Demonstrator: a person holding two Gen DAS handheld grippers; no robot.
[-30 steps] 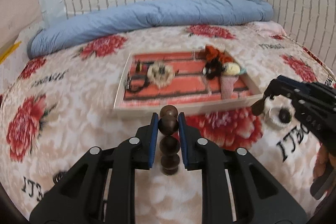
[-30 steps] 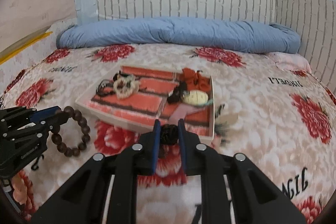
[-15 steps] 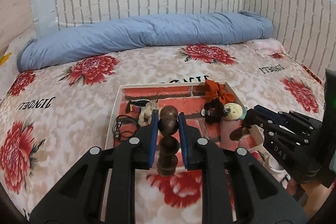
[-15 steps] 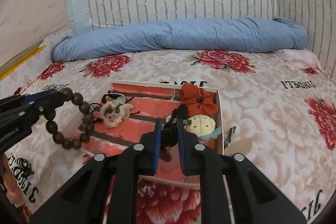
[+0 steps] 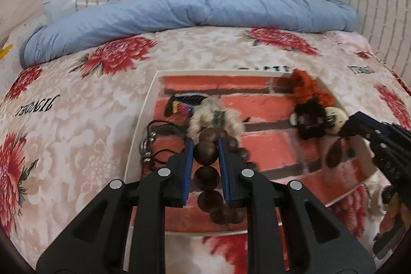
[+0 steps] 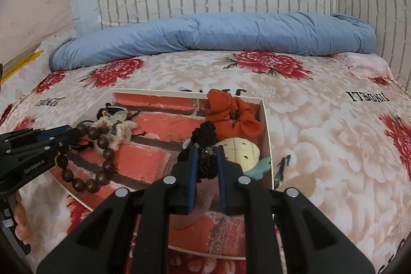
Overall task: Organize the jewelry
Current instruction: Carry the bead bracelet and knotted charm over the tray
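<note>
The left hand-held gripper (image 5: 205, 158) pinches a wooden bead bracelet (image 6: 95, 161) over the tray (image 6: 267, 125) on the bed, the right hand-held gripper (image 6: 206, 166) pinches a dark tassel ornament (image 6: 206, 163); lower both onto bare tray floor before releasing.

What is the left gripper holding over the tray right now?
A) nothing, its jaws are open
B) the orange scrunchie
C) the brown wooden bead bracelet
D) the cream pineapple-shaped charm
C: the left gripper is clamped on one bead of the brown wooden bead bracelet, whose loop hangs over the tray, while the orange scrunchie lies at the tray's far right corner.
</note>
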